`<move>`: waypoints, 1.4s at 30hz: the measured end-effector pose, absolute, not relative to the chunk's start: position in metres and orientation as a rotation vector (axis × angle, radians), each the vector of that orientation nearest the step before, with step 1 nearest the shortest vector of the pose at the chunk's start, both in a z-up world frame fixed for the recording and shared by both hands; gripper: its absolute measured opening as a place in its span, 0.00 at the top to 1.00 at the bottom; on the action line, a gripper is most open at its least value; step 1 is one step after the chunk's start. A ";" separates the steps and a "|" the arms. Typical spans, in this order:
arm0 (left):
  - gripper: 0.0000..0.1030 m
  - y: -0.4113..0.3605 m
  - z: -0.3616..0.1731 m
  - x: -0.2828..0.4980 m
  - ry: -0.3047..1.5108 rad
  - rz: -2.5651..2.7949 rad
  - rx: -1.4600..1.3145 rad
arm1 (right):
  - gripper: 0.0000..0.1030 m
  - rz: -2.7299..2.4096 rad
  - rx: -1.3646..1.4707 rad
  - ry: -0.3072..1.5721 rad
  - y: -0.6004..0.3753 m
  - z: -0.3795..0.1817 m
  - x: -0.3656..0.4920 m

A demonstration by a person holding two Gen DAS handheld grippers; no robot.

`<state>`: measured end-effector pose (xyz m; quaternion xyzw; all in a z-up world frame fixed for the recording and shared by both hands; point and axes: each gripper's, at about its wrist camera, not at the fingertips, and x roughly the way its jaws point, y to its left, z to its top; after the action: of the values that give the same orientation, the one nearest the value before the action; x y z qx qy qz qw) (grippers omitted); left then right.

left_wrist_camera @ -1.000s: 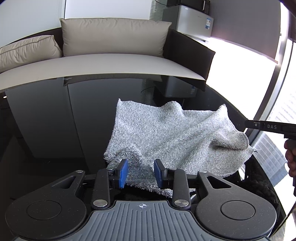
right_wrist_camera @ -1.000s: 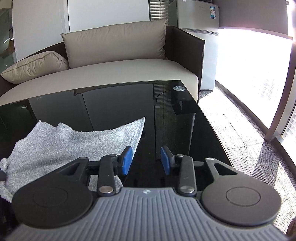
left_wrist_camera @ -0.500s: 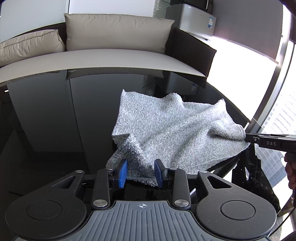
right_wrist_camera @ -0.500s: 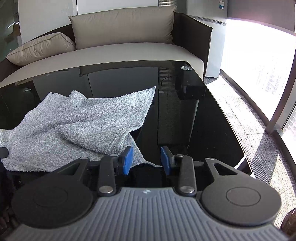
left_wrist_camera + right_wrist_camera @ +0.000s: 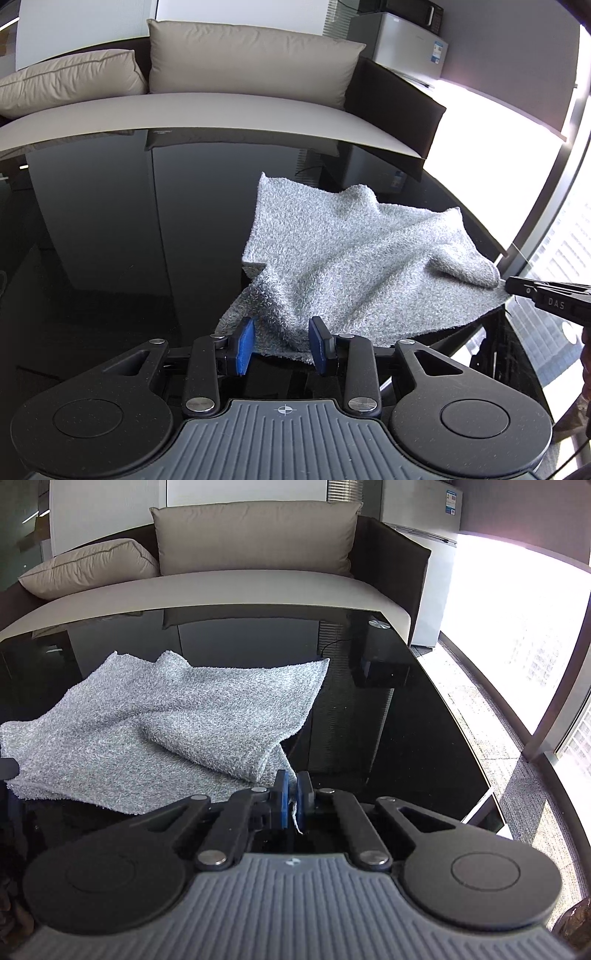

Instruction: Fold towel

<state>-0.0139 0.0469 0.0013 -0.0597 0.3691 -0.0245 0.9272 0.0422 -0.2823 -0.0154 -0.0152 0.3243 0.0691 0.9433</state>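
Glossy black glass desk (image 5: 110,229), mirror-like, reflecting the room. Behind it a beige sofa (image 5: 221,107) w/ two cushions in a dark frame, a small fridge (image 5: 410,51) at the back, bright window (image 5: 517,635) w/ carpeted floor along the right.

Grey towel (image 5: 351,258) lies rumpled on the desk's near right part, one flap doubled over itself.

Left view: left tool (image 5: 283,345) spread apart, blue pads either side of the towel's near corner, nothing pinched. Right tool (image 5: 517,287) seen side-on at the towel's right edge.

Right view only: right tool (image 5: 290,794) clenched on a thin towel corner, threads hanging btw the pads. Also shows the desk's right edge and a black box (image 5: 384,672) near the far corner.
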 end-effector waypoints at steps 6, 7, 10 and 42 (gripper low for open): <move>0.69 0.048 0.001 -0.014 0.754 -0.042 -0.135 | 0.96 0.142 0.010 0.662 -0.288 -0.010 0.019; 0.68 0.048 0.001 -0.015 0.753 -0.040 -0.135 | 0.96 0.141 0.014 0.660 -0.288 -0.009 0.015; 0.67 0.045 0.001 -0.019 0.753 -0.039 -0.130 | 0.96 0.135 0.026 0.662 -0.290 -0.007 0.005; 0.26 0.049 0.018 -0.055 0.692 0.039 -0.109 | 0.95 0.159 0.092 0.722 -0.302 -0.009 -0.003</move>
<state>-0.0546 0.0486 0.0178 -0.0533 0.3390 0.0192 0.9391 -0.0033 -0.3024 -0.0093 0.0450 0.3526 0.0779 0.9314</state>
